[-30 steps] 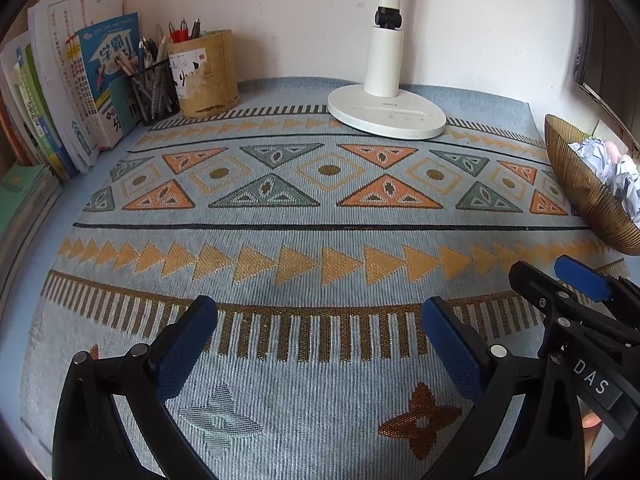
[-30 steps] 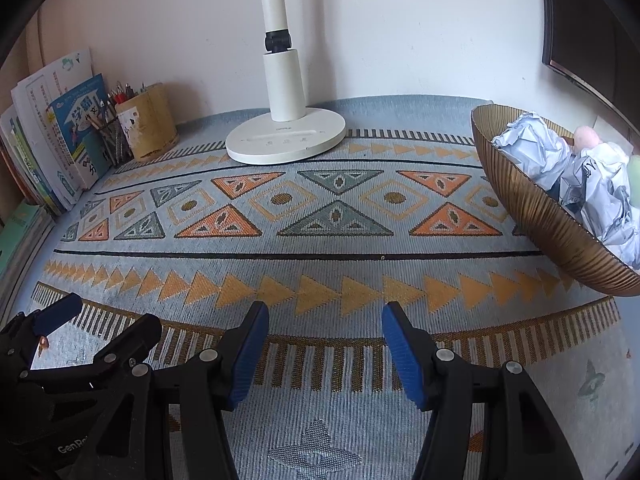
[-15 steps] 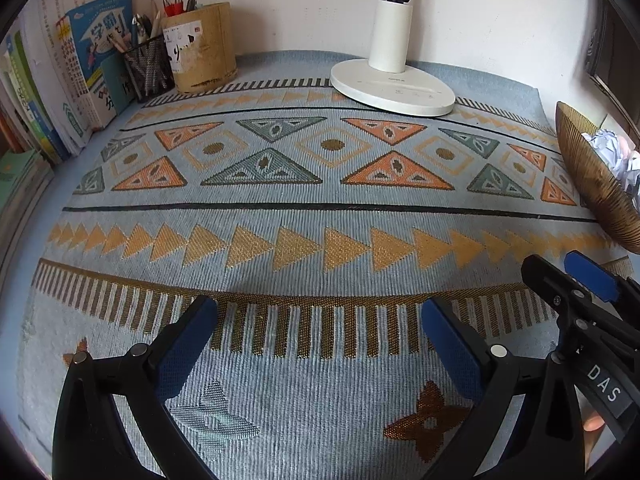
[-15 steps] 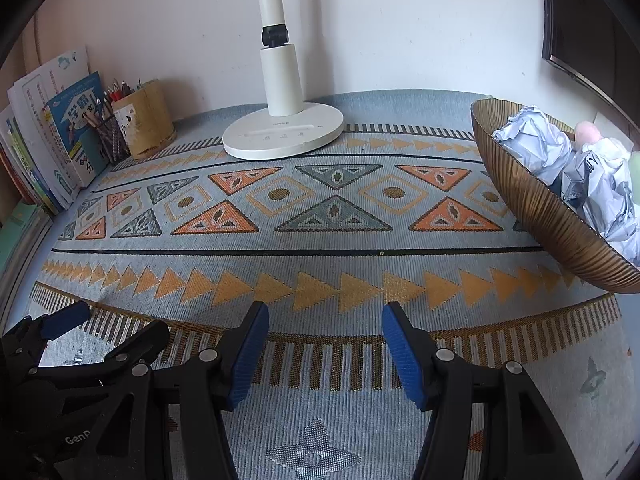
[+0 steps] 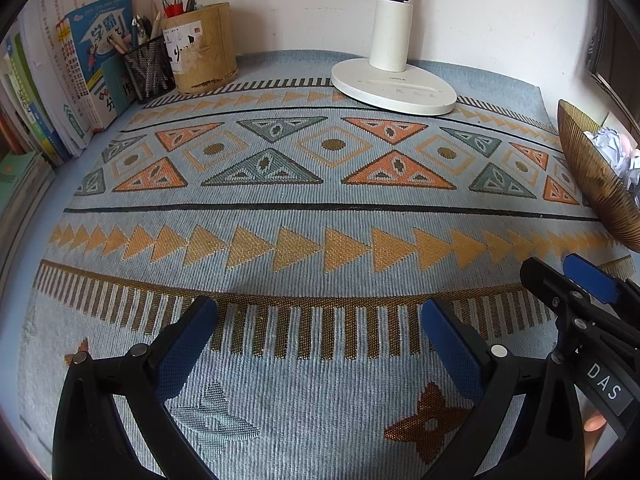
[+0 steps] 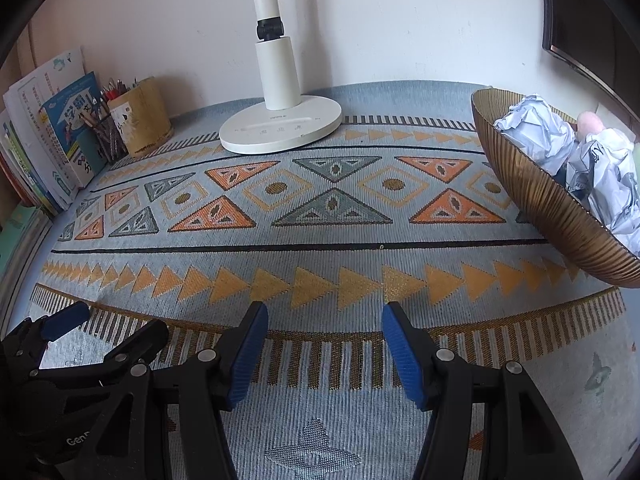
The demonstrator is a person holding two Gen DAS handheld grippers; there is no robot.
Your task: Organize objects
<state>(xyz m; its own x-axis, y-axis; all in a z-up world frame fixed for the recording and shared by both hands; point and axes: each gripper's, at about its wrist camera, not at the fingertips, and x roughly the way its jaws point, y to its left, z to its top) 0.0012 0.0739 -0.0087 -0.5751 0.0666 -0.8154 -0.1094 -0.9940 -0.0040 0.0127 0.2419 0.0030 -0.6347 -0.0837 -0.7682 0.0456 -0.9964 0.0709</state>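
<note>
Blue-padded left gripper [image 5: 319,334] and right gripper [image 6: 323,342]: both parted, empty, over bare patterned cloth [image 6: 320,248]. Nothing loose visible; tidying looks finished. Bowl [image 6: 532,200], right: crumpled paper [image 6: 536,136], pink item. Back left: mesh cup [image 5: 150,70] and wooden pot [image 5: 202,50] with pens; books [image 5: 80,68].
</note>
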